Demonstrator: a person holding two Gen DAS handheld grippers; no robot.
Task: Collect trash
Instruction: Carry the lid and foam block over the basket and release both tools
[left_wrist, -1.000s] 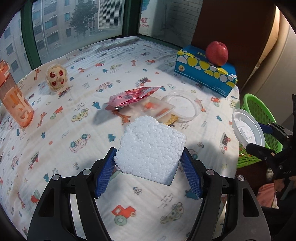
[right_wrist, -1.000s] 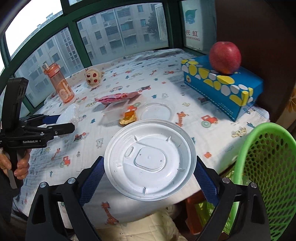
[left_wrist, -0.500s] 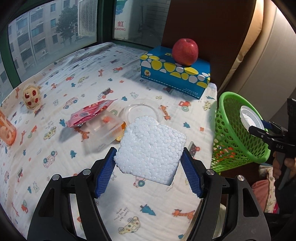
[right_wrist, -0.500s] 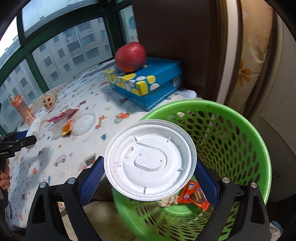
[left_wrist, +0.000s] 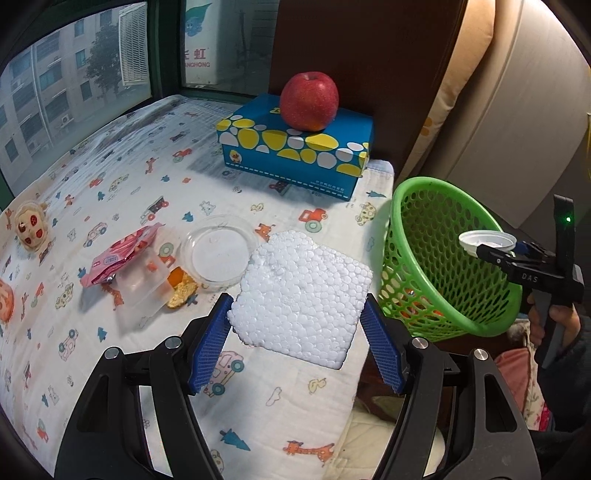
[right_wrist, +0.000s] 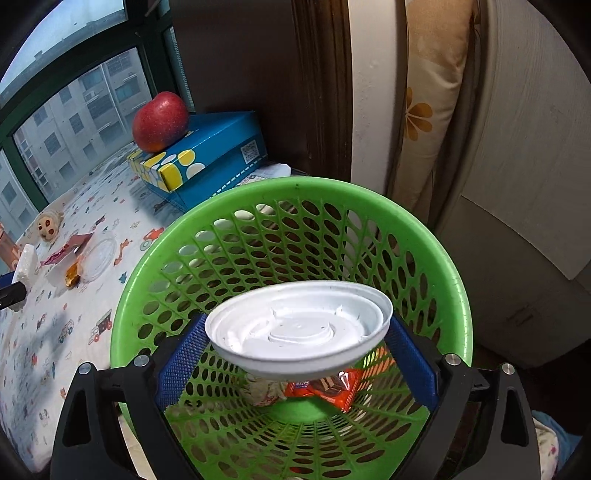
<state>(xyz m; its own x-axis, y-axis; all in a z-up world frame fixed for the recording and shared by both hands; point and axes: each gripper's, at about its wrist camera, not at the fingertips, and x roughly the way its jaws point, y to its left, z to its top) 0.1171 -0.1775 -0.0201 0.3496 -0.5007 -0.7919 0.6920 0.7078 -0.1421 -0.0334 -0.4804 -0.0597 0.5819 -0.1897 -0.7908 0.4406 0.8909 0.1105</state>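
My left gripper is shut on a white foam block, held above the table's near right part, left of the green basket. My right gripper hangs over the mouth of the green basket. Its jaws are opening, and the white plastic lid between them has tipped toward flat, its edges still at both pad tips. The left wrist view shows that lid over the basket's far side. An orange wrapper lies at the basket's bottom.
On the printed cloth lie a clear round lid, a pink wrapper, a clear box and orange scraps. An apple sits on a blue tissue box. A small toy stands far left. A hand holds the right gripper.
Both grippers swung right toward the basket. The right one now hangs over its mouth, and the lid tipped from facing the camera to nearly flat. The foam block stays gripped.
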